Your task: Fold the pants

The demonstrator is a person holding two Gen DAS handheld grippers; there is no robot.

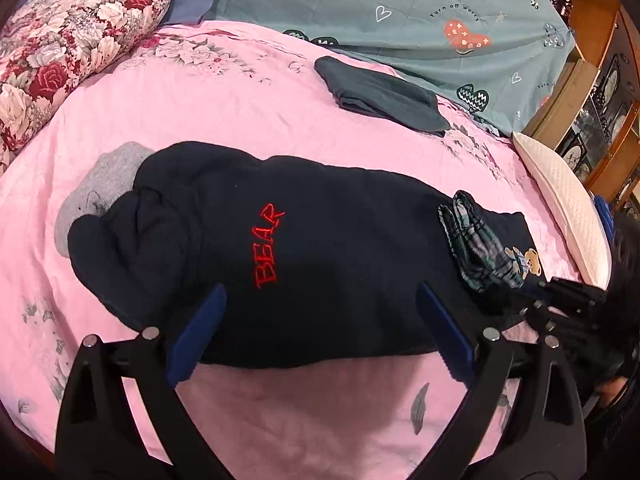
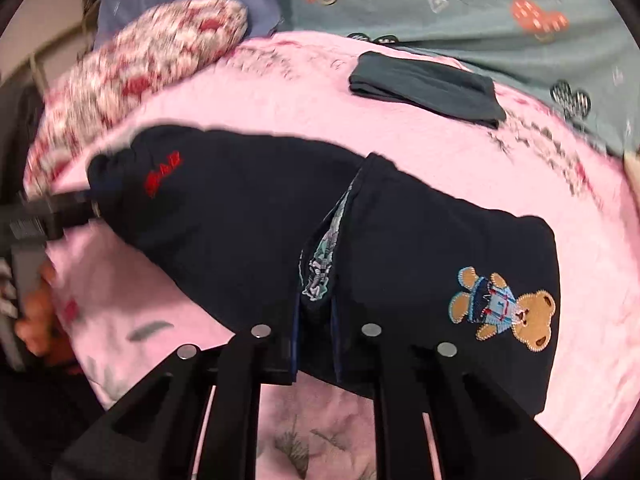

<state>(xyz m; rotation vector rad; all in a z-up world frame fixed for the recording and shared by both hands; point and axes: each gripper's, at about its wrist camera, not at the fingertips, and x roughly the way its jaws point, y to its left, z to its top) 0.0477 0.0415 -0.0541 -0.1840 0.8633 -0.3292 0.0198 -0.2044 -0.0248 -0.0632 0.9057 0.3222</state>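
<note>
Surface: pink bedspread (image 1: 248, 92) with pale flower prints, covering a bed.
Background: teal sheet (image 1: 420, 12) printed with hearts lies along the far side; wooden cabinet (image 1: 592, 92) with glass fronts stands at the right edge of the left wrist view.
Pillows: floral red-and-white pillow (image 1: 68, 48) at the far left; white pillow (image 1: 560, 200) at the bed's right edge.
Other clothing: folded dark grey-green garment (image 1: 380, 96) lies on the pink spread, well apart from the pants; grey cloth (image 1: 100, 188) peeks out from under their left end.
Pants: dark navy pants (image 1: 304, 256), lying across the spread, red "BEAR" stitching near the middle, a teddy-bear patch (image 2: 504, 308) toward the right end, plaid lining (image 2: 320, 264) showing at a fold.
Left gripper: left gripper (image 1: 320, 316) hangs over the near edge of the pants, blue pads spread wide, one to each side of the "BEAR" area, nothing clamped.
Right gripper: right gripper (image 2: 314, 336) has its pads drawn close together, pinching the near edge of the pants at the fold with the plaid lining.
Picture quality: right wrist view is motion-blurred, most at the left.
</note>
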